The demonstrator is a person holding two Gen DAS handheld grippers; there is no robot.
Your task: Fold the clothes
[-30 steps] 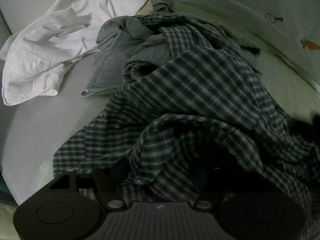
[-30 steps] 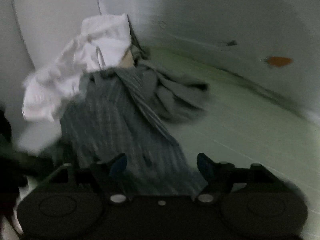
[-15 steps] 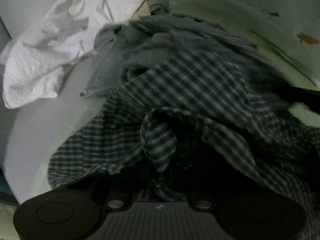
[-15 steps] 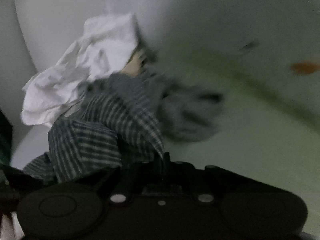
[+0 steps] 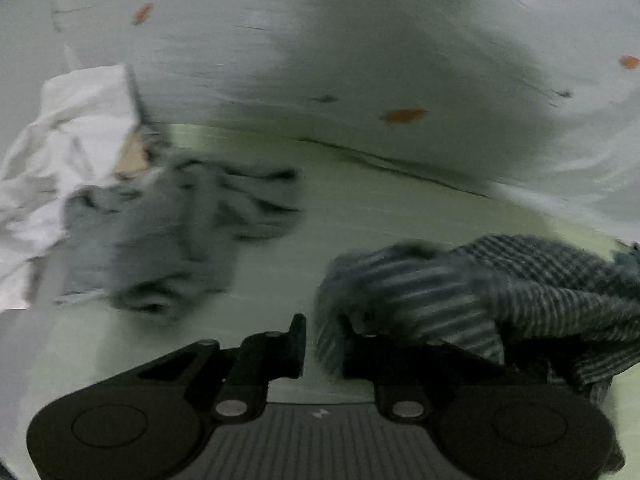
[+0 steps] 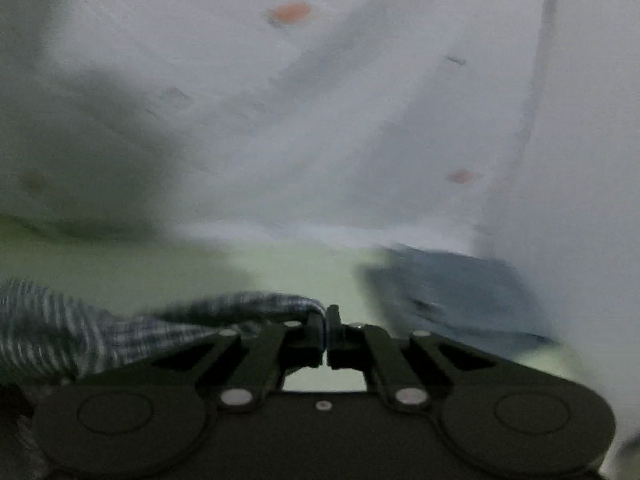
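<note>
A dark blue-and-white checked shirt (image 5: 500, 292) hangs between my two grippers above the pale green bed sheet (image 5: 360, 232). My left gripper (image 5: 322, 344) is shut on one part of it; the cloth drapes over the right finger and trails to the right. My right gripper (image 6: 325, 330) is shut on another edge of the checked shirt (image 6: 80, 332), which trails off to the left. Both views are blurred by motion.
A grey garment (image 5: 172, 232) lies crumpled on the sheet at left, with a white shirt (image 5: 60, 148) behind it. A white quilt with orange carrot prints (image 5: 400, 60) rises behind. A folded dark blue-grey item (image 6: 460, 292) lies at right.
Both grippers have closed on the checked shirt and pulled it off the pile to the right. The grey garment now lies uncovered. Both cameras swung toward the quilt.
</note>
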